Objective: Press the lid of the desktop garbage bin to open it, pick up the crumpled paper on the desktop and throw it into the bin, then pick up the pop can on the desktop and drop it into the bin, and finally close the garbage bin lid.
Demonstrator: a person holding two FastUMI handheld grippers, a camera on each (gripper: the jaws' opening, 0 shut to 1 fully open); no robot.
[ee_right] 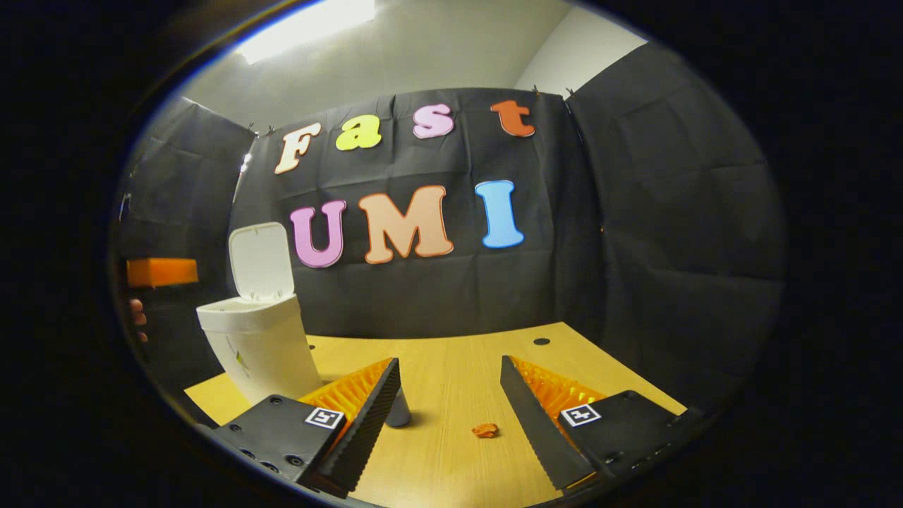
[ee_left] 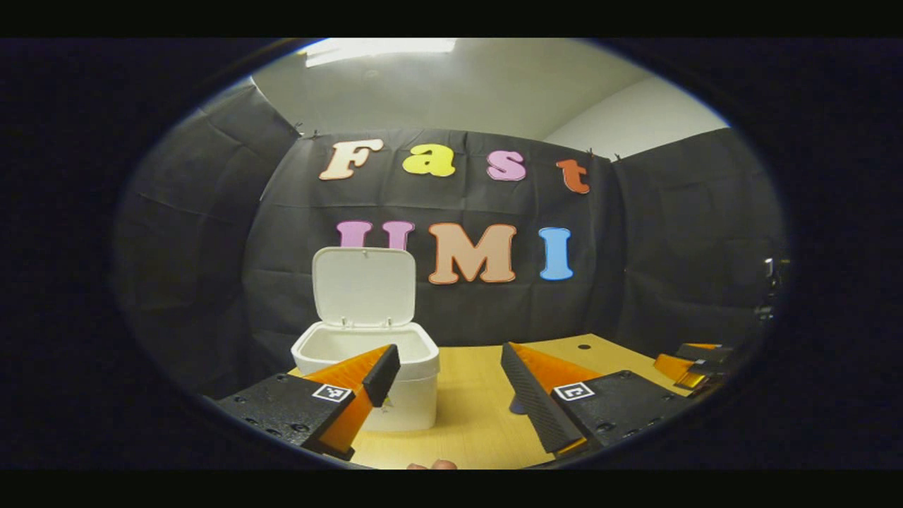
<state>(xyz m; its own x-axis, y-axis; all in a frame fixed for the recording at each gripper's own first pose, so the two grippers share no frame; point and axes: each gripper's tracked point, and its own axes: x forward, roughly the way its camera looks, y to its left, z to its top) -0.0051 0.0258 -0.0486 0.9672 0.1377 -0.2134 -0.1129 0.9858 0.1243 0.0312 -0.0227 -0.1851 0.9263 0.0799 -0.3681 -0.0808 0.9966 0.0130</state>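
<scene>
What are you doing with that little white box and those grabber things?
A person holds a grabber in each hand at a light wooden table. The small white plastic bin stands there with its hinged lid already up. On the table lie a small orange crumpled scrap and a grey can-like object, partly hidden. The left gripper and right gripper are both open, holding nothing.

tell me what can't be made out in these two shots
- Inside of the bin: in the left gripper view its own rim and the left hand-held gripper finger hide the contents.
- Pop can: right gripper view, mostly behind a finger of the right hand-held gripper.
- Crumpled paper: right gripper view, too small for detail.
</scene>
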